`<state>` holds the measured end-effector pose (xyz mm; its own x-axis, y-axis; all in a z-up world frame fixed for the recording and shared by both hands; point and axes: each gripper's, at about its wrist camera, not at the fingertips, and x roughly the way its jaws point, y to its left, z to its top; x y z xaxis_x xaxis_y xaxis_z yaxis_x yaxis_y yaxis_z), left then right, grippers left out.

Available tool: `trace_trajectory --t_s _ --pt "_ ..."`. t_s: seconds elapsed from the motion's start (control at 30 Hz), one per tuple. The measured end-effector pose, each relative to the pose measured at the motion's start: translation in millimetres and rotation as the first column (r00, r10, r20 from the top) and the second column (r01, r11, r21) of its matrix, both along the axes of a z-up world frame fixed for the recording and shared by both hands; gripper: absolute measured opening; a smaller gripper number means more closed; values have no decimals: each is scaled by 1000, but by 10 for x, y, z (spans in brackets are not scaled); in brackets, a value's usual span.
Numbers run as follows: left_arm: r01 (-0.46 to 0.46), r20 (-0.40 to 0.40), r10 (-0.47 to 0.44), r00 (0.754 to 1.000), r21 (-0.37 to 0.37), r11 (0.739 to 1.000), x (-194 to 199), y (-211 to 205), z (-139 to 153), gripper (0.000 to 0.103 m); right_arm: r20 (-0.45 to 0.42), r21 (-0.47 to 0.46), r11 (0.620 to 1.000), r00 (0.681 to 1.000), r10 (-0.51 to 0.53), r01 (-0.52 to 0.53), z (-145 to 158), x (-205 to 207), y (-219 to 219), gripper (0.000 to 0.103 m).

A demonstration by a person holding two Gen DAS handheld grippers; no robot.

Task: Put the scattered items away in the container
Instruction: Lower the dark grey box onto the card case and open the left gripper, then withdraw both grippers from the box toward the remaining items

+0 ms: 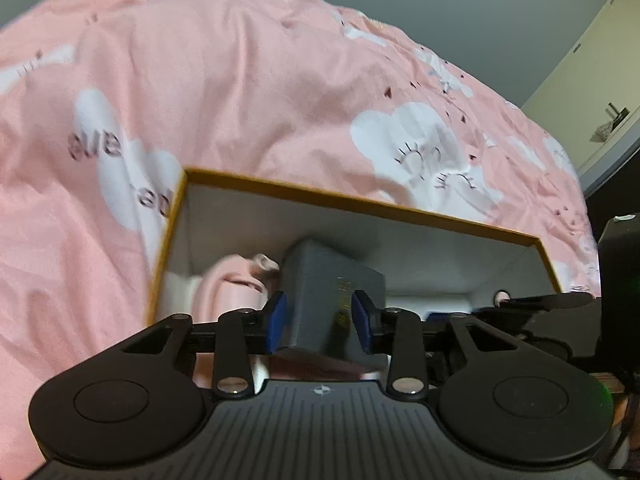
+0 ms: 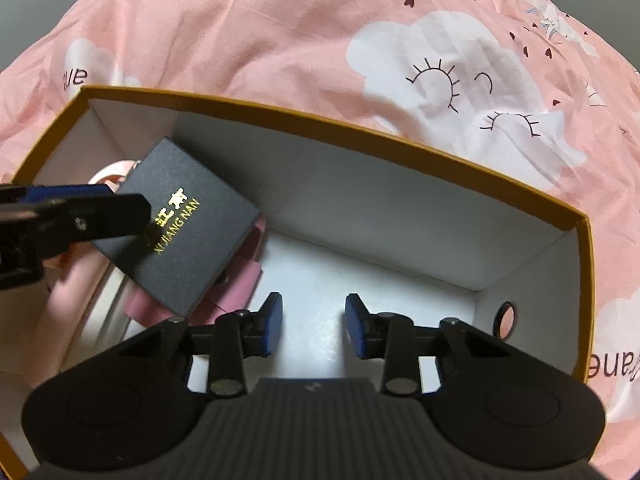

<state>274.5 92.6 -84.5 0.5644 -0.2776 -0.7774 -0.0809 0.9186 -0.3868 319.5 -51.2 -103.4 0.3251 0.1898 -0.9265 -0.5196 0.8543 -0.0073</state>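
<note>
A dark box with gold lettering sits tilted between the blue pads of my left gripper, which is shut on its sides. It hangs low inside the container, a white-lined carton with a mustard rim, over pink items at the left end. In the right wrist view one left finger crosses the box's corner. My right gripper stands open over the bare white floor of the container, with nothing between its pads.
The container rests on a rumpled pink bedsheet printed with white clouds. A round finger hole pierces its right end wall. A pale cupboard stands beyond the bed at the right.
</note>
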Motion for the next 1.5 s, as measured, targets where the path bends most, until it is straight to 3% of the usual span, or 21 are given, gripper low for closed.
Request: trace_trajectory --t_s 0.07,0.4,0.53,0.63,0.9,1.1,1.27,1.33,1.5 --pt "9 -8 -10 1000 -32 999 15 -15 -33 40 5 7 1000 1000 1 -1 5 5 7 32" --pt "-19 20 19 1000 -1 1000 7 5 -29 40 -67 129 992 998 3 6 -4 56 62 26" --pt "-18 19 17 1000 5 1000 7 20 -31 40 -74 119 993 997 4 5 -20 22 125 23" --pt "-8 30 7 1000 41 999 -26 -10 -6 47 -70 118 993 998 -5 13 -7 -7 117 25" --pt "-19 83 8 997 127 992 -259 -149 159 57 -56 116 991 996 -64 70 114 -128 19 57" --pt "-27 147 -2 989 195 980 -535 -239 355 57 110 133 986 987 -118 103 397 -274 -157 69" --pt "-69 228 9 974 257 964 -914 -362 439 66 202 135 990 977 -70 43 566 -451 -253 71" --pt "-83 254 8 967 285 955 -1072 -398 474 68 253 127 991 966 -60 28 622 -585 -254 78" --pt "-116 305 24 952 286 951 -1418 -418 573 71 341 123 992 938 -63 22 776 -911 -303 85"
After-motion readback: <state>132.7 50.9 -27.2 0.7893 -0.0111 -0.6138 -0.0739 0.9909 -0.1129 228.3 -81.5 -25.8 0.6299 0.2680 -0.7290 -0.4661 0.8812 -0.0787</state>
